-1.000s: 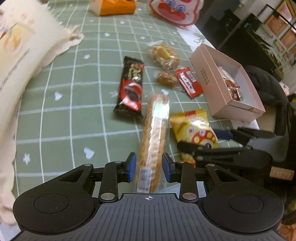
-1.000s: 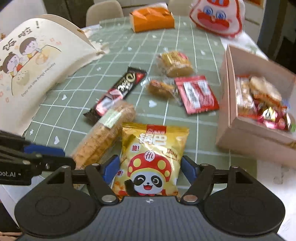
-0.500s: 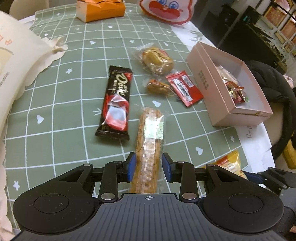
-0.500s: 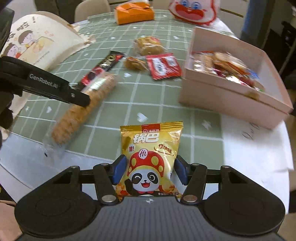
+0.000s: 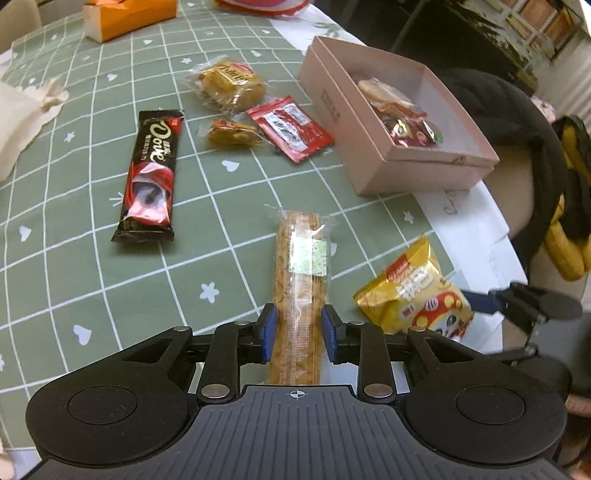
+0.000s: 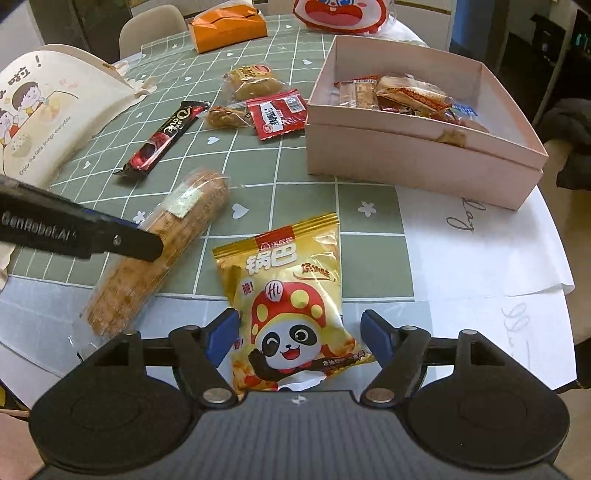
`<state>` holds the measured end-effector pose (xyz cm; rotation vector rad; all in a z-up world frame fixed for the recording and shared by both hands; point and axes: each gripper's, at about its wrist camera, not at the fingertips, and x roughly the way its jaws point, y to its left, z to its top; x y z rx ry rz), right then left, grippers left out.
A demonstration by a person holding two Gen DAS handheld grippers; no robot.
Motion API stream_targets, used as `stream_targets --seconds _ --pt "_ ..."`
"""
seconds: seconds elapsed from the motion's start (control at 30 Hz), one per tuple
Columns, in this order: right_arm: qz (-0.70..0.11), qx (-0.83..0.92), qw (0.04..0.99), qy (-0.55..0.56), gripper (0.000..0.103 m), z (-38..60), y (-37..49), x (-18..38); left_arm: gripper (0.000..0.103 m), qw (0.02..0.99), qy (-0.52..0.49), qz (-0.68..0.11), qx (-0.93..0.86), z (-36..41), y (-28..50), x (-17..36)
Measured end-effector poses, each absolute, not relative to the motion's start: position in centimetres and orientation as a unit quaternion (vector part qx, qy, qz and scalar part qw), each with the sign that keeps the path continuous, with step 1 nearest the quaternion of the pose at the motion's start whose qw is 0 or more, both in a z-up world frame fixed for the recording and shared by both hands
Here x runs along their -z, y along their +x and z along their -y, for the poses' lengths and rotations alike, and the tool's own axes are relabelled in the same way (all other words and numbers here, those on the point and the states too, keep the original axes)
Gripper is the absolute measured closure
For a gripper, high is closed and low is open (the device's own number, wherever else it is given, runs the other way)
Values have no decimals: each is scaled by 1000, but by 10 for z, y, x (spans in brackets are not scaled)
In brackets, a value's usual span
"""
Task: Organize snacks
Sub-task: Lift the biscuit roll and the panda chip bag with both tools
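Note:
A long biscuit pack (image 5: 300, 280) in clear wrap lies on the green checked tablecloth (image 5: 74, 206), and my left gripper (image 5: 298, 332) is shut on its near end. From the right wrist view, a left gripper finger (image 6: 122, 243) crosses the same biscuit pack (image 6: 162, 251). A yellow panda snack bag (image 6: 291, 306) lies flat near the table's front edge. It sits between the jaws of my right gripper (image 6: 300, 336), which are opening, with the pads just off its sides. The pink box (image 6: 406, 155) holds several wrapped snacks.
A Dove chocolate bar (image 5: 151, 173), a red sachet (image 5: 291, 129) and two pastry packs (image 5: 232, 85) lie mid-table. An orange box (image 6: 229, 27) stands at the back and a cream printed bag (image 6: 48, 107) at the left. White paper (image 6: 480, 251) lies under the pink box.
My left gripper has carried the biscuit pack to the right, away from the chocolate bar. The yellow bag has moved to the near right table edge, and the right jaws have spread wider.

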<state>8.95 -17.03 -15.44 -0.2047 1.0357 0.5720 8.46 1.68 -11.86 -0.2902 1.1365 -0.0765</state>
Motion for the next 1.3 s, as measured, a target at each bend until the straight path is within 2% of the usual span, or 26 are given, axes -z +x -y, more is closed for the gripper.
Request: stream_targets --seconds 0.1,0.13,0.2,0.47,0.73,0.8,0.9,0.93,0.97,1.1,1.2,1.3 --pt "-483 -270 827 -100 27 170 88 156 61 830 -141 -538 35 -17 88 123" --pt "-482 -270 827 -102 26 169 87 156 55 828 -141 -541 34 -16 90 125" --pt "-481 -271 827 -106 26 169 87 156 52 825 -140 -546 33 -13 92 130" --pt "-479 -271 827 -113 25 166 87 156 59 833 -117 -539 39 -5 94 133" --pt "-457 -270 836 -138 25 153 94 154 60 838 -107 -535 32 -1 92 134" --pt "-457 -275 835 -134 37 153 94 153 60 840 -95 -533 30 3 90 133" --pt "-460 -279 834 -126 40 157 91 150 61 840 -69 -537 36 12 88 132" --pt "-461 -279 833 -123 41 159 90 149 66 839 -60 -539 38 14 86 132" --pt "-463 -278 833 -119 42 163 89 147 66 839 -55 -540 42 15 85 131" --pt "-470 -272 835 -85 49 188 87 130 67 830 -72 -549 69 19 75 125" --pt "-461 -267 845 -50 52 213 91 104 68 842 -97 -523 97 21 69 101" --pt "-416 -254 873 -28 53 234 98 64 68 871 -126 -458 127 19 74 54"
